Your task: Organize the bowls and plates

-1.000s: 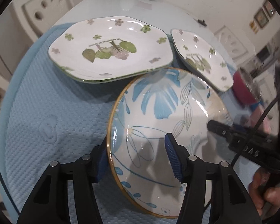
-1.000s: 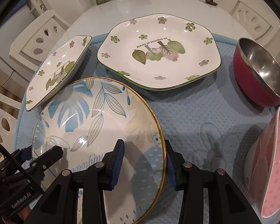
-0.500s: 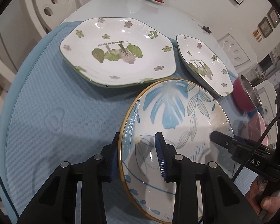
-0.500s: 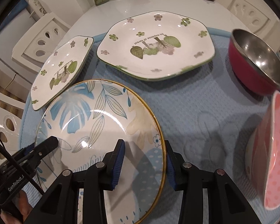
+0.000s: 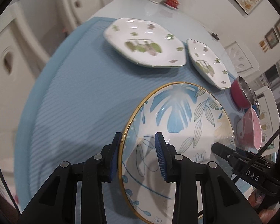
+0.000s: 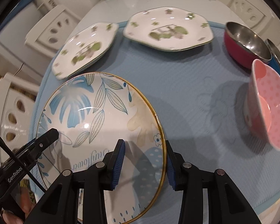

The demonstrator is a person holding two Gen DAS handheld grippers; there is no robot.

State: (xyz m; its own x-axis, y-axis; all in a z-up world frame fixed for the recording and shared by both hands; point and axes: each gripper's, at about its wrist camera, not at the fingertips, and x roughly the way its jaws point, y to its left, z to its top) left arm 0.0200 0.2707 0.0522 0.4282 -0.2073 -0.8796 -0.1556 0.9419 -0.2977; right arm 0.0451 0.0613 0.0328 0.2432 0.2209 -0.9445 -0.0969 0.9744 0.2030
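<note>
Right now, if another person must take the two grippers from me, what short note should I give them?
Left gripper and right gripper each straddle opposite rims of the blue leaf plate, which looks lifted above the blue mat.
Large floral plate and small floral plate lie side by side at the back of the mat.
Red bowl and pink bowl stand at the right.
Nothing is stacked yet; all the sorting remains.

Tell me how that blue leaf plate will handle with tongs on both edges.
The blue leaf plate looks glazed and shiny, so it may slip between the pads. It seems rigid ceramic, probably fragile if dropped. The left tongs and right tongs straddle opposite rims, which should limit tilting.
</note>
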